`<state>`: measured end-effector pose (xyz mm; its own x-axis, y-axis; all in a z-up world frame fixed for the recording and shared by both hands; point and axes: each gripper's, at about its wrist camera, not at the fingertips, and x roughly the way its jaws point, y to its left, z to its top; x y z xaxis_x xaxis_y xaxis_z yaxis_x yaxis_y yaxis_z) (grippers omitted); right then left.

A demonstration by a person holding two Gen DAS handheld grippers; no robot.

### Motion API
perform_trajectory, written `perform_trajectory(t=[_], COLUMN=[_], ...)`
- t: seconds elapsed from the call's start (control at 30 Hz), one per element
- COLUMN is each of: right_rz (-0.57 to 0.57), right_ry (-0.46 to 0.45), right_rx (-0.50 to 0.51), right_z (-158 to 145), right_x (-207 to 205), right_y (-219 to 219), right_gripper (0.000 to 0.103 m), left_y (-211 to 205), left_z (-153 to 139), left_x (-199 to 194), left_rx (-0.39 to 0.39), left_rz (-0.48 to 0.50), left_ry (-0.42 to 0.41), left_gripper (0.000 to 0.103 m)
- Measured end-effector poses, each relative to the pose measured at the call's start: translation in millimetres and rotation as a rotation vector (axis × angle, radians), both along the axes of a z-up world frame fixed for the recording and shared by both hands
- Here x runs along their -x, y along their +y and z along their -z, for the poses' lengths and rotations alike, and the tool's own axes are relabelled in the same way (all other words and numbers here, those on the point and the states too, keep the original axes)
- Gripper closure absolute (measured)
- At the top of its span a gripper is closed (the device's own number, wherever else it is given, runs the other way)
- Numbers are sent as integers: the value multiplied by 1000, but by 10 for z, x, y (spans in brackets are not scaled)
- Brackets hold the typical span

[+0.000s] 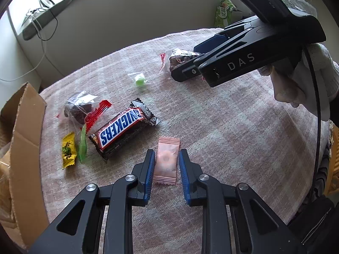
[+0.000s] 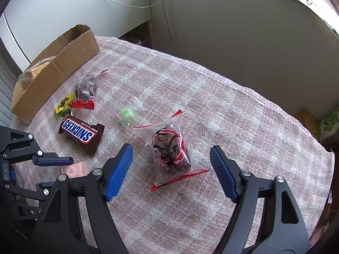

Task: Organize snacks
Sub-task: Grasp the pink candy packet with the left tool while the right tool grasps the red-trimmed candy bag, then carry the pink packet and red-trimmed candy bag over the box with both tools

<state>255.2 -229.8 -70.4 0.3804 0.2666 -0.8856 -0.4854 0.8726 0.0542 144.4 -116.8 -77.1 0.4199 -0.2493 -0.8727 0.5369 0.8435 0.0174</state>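
Observation:
My left gripper (image 1: 165, 155) is open, its blue pads on either side of a pink wrapped candy (image 1: 166, 160) lying on the cloth, with small gaps each side. My right gripper (image 2: 171, 151) is open wide around a clear-and-red packet with a dark brown snack (image 2: 170, 152); it also shows in the left wrist view (image 1: 180, 60). A Snickers bar (image 1: 121, 128) (image 2: 79, 133), a green candy in clear wrap (image 1: 139, 79) (image 2: 127, 114), a second dark snack packet (image 1: 81, 108) (image 2: 86, 86) and a yellow candy (image 1: 68, 150) (image 2: 63, 104) lie on the cloth.
An open cardboard box (image 1: 23, 148) (image 2: 55, 63) stands at the table's left edge. The table is covered by a pink checked cloth (image 1: 222, 137) (image 2: 233, 116). A green thin wrapper (image 1: 82, 146) lies beside the yellow candy. A gloved hand (image 1: 307, 78) holds the right gripper.

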Motion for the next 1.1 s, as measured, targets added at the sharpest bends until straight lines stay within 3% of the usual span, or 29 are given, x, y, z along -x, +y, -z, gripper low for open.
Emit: perform_trajectory(t=[0.1,0.2,0.33,0.7,1.1], right_rz=[1,4,19,40,0], right_ry=[0,19,13,-27,-105], right_rx=[21,27,24,-2,-17], right_z=[32,71,71,-93,-528], right_x=[-1,-19,-19,172,391], right_y=[22,22,2,-35,259], right_gripper=[38,61,69,69,69], left_y=[6,-17,2,268,733], left_z=[8,8,17,-69,-451], left_x=[-7,40,100,171,293], left_rx=[-5,-6,13,114,180], left_rz=[-2,-10,-37,-132,-245], left_ry=[-13,-27,-36,-52,-146], left_gripper=[81,82,85,85,85])
